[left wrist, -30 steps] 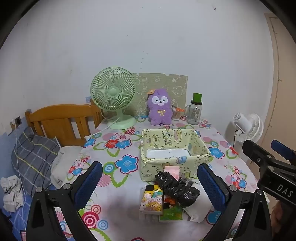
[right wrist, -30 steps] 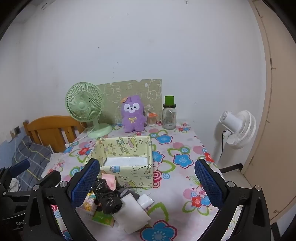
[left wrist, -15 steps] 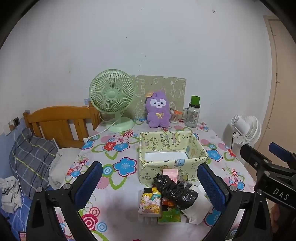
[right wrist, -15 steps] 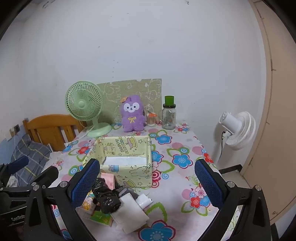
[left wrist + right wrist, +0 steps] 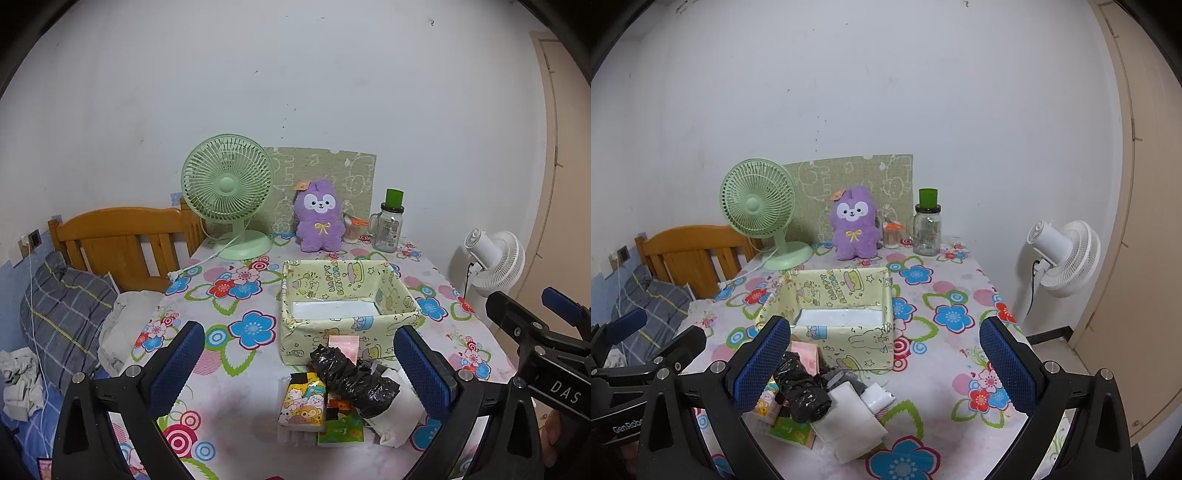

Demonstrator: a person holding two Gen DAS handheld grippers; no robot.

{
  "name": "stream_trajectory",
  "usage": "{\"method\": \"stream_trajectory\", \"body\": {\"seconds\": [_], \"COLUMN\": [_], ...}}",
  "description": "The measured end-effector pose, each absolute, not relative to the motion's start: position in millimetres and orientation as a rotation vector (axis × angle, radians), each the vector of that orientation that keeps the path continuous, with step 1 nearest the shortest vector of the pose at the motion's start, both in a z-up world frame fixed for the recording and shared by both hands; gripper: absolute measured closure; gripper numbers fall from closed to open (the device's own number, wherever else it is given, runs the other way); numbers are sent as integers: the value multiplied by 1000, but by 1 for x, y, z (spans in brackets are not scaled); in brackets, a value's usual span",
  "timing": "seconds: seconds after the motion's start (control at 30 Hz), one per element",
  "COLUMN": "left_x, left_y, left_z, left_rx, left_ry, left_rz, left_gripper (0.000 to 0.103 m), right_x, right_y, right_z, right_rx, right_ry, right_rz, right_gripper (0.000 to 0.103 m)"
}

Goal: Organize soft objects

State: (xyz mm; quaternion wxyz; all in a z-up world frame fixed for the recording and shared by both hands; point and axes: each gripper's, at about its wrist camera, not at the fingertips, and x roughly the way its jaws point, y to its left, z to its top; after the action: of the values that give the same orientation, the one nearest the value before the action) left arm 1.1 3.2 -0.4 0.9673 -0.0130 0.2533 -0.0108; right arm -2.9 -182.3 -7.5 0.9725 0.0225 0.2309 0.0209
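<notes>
A yellow fabric box (image 5: pixel 347 314) (image 5: pixel 834 321) stands open in the middle of the flowered table, with only a white base showing inside. In front of it lies a pile: a crumpled black plastic bag (image 5: pixel 352 378) (image 5: pixel 805 387), a cartoon tissue pack (image 5: pixel 303 402), a green packet (image 5: pixel 341 424), a pink packet (image 5: pixel 344 345) and white cloth pieces (image 5: pixel 849 421). A purple plush toy (image 5: pixel 319 221) (image 5: pixel 854 223) sits upright at the table's back. My left gripper (image 5: pixel 299 373) is open above the pile. My right gripper (image 5: pixel 886 373) is open too, holding nothing.
A green desk fan (image 5: pixel 231 195) and a glass jar with a green lid (image 5: pixel 389 221) stand at the back beside the plush. A white floor fan (image 5: pixel 1060 262) is right of the table. A wooden headboard (image 5: pixel 118 243) and bedding lie left.
Both cameras have pulled back and risen slightly, so the table and pile sit a little lower and farther. Nothing on the table has moved; both grippers stay open.
</notes>
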Motion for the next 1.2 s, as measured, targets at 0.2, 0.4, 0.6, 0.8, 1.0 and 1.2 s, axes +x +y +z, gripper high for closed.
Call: {"method": "stream_trajectory", "body": {"seconds": [0.2,0.4,0.6,0.8,1.0,1.2], "left_x": [3,3,4,4,5,6], "left_y": [5,4,4,4,3,0], "left_z": [-1,-2,-2,-2,-1,-1], "left_rx": [-29,-27,-28,-28,-29,-27], "left_ry": [518,518,518,520,521,521], "left_rz": [-19,-23,-24,-25,-31,-32], "left_gripper": [0,0,0,0,0,0], "right_x": [-2,-2,-1,-1,0,1], "right_y": [-183,-184,-183,-184,-184,-184], "right_z": [-7,-7,-8,-8,-8,-9], "right_rx": [44,46,43,44,42,41], "right_ry": [471,472,473,475,476,477], "right_rz": [43,41,38,38,38,35], "right_gripper": [0,0,0,0,0,0]}}
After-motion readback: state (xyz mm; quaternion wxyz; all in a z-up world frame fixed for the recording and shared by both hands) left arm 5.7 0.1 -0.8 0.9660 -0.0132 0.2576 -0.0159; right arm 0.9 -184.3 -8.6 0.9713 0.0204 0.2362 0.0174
